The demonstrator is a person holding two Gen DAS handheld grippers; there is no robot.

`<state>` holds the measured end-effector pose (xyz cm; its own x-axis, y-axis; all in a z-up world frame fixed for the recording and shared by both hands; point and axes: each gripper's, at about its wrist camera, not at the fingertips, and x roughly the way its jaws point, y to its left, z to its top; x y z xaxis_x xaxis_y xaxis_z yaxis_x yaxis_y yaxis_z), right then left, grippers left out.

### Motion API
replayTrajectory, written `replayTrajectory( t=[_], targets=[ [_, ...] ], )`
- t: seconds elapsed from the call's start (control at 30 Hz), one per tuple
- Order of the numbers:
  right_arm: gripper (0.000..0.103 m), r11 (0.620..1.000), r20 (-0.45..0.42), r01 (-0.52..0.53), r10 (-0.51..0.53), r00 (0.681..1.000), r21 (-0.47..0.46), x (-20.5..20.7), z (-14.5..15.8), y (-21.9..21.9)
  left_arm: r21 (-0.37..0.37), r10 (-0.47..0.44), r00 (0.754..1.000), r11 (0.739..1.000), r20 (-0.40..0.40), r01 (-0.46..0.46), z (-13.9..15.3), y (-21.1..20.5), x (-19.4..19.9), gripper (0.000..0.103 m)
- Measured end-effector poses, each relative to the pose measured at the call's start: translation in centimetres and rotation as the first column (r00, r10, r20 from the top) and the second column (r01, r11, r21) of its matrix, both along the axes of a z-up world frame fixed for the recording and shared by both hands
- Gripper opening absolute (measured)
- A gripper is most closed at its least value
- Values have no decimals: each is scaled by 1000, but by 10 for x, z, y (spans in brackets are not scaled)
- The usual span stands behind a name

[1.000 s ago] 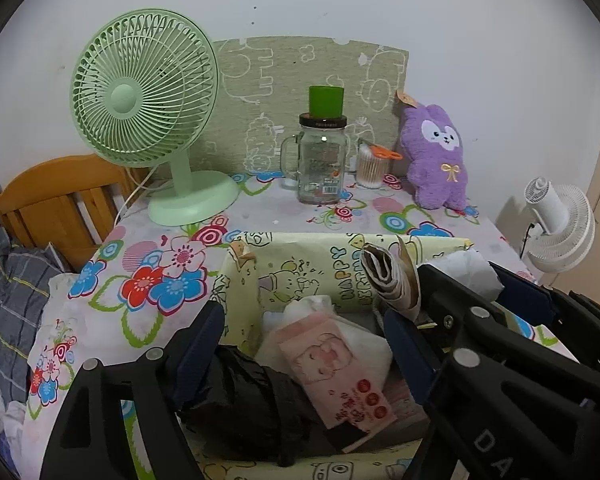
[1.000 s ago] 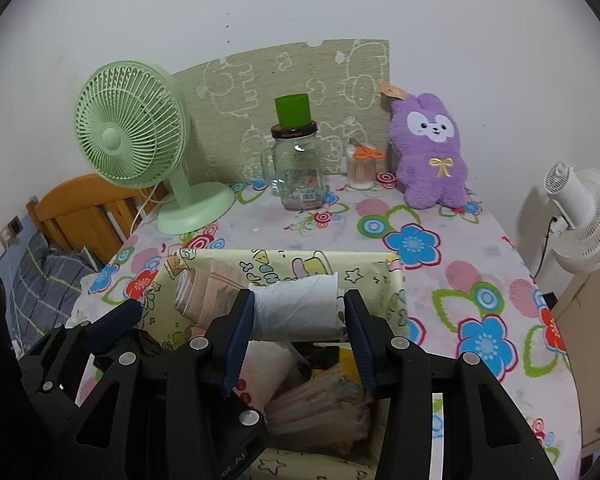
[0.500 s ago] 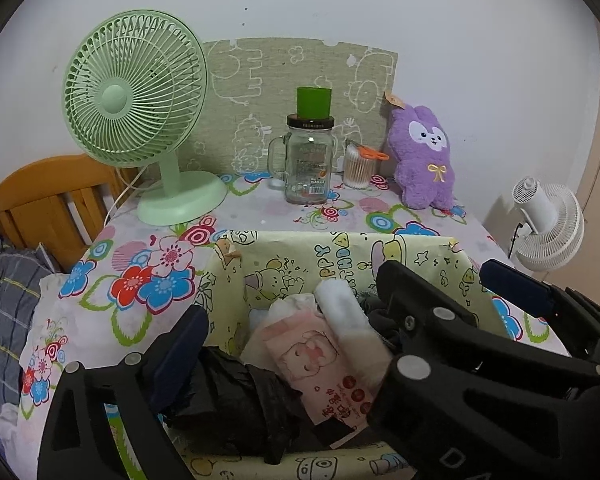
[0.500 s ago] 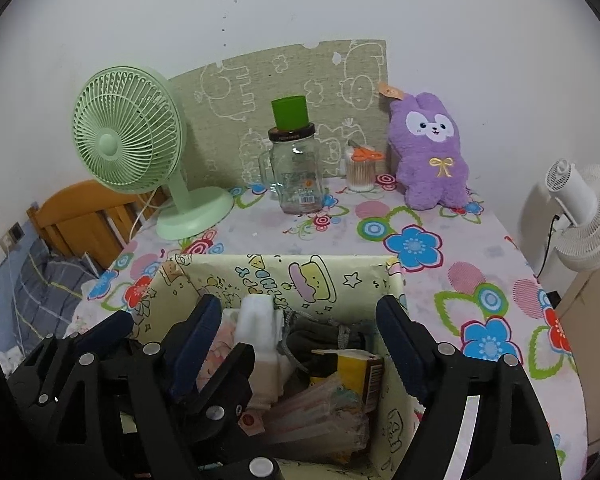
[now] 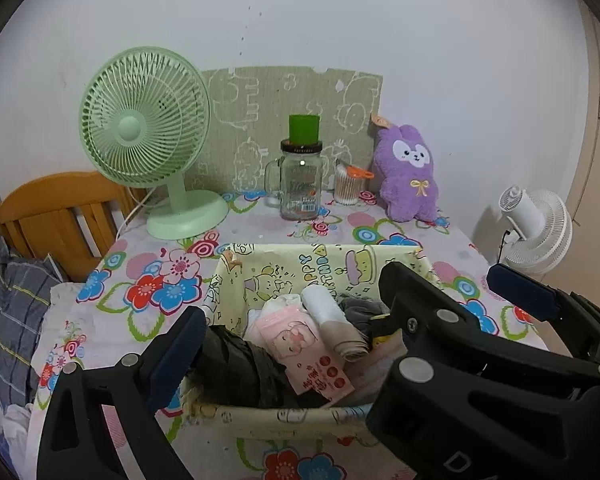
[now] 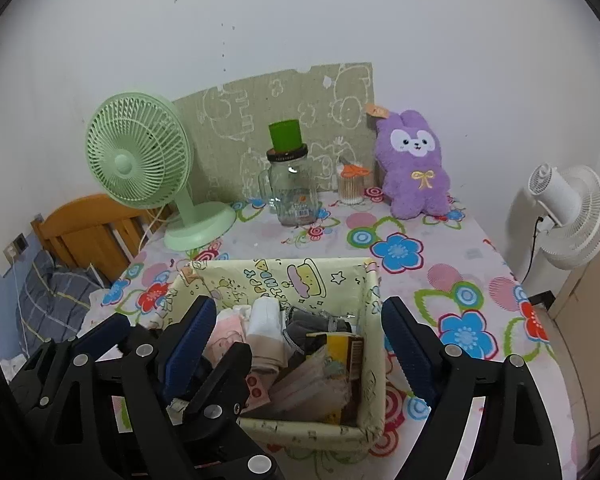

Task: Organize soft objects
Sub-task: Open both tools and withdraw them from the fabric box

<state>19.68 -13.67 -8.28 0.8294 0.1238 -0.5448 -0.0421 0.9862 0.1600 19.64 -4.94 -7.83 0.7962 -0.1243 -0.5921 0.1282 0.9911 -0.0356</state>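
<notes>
Fingers of the right gripper (image 6: pixel 296 344) stand spread wide over the fabric basket (image 6: pixel 374 320), grasping nothing; the left gripper (image 5: pixel 288 320) is likewise released. A rolled white sock (image 6: pixel 262 338) lies inside the basket among a pink packet (image 5: pixel 304 352) and dark cloth (image 5: pixel 236 364). Behind the basket on the bench (image 6: pixel 460 264) stand a green fan (image 6: pixel 140 160), glass jar (image 6: pixel 292 188) and purple plush (image 6: pixel 414 168).

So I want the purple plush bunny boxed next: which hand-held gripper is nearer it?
Right, slightly. The right hand-held gripper hovers open over the yellow fabric box, closer to the purple plush bunny's side; the left hand-held gripper hangs over the box's other side.
</notes>
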Motion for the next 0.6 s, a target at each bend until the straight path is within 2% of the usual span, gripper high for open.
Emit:
replayTrajectory(
  t=[0.5, 0.6],
  targets=[
    [91, 999, 61, 36, -34, 998, -37, -64, 25, -1, 12, 11, 998, 1000, 61, -11, 24, -1, -57, 103],
    [95, 999, 70, 35, -32, 997, -41, -76, 28, 0, 14, 18, 998, 1000, 68, -19, 27, 1, -69, 103]
  ],
)
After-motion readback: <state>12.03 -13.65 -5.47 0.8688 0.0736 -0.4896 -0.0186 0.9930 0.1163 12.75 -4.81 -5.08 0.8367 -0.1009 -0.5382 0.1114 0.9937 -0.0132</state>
